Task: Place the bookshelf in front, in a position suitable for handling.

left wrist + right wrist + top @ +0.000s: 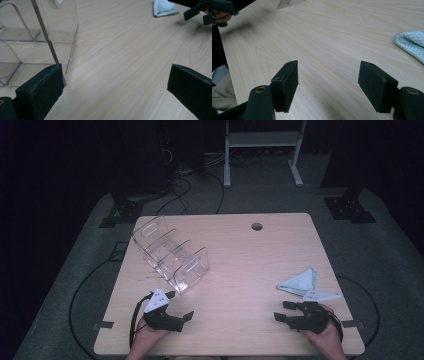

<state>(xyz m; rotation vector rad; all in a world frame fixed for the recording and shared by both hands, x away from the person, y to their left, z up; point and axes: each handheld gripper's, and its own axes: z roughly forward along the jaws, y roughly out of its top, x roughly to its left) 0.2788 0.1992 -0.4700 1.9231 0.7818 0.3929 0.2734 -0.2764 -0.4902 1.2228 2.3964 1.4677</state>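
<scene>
A clear acrylic file rack (172, 255) with several slots stands on the left half of the wooden table (250, 255). A folded light-blue cloth (302, 282) lies near the right edge. My left gripper (181, 304) is open just in front of the rack's near end, with nothing between its jaws. In the left gripper view the rack (37, 37) stands just beyond my left gripper (116, 72), with the cloth (163, 7) far off. My right gripper (281, 310) is open and empty, near the front right. In the right gripper view the cloth (412, 42) lies to the right of my right gripper (328, 67).
A round cable hole (257, 226) sits near the table's far edge. Beyond the table a white metal stand (262, 150) and loose cables (185, 185) rest on the grey floor. Bare wood stretches between the two grippers.
</scene>
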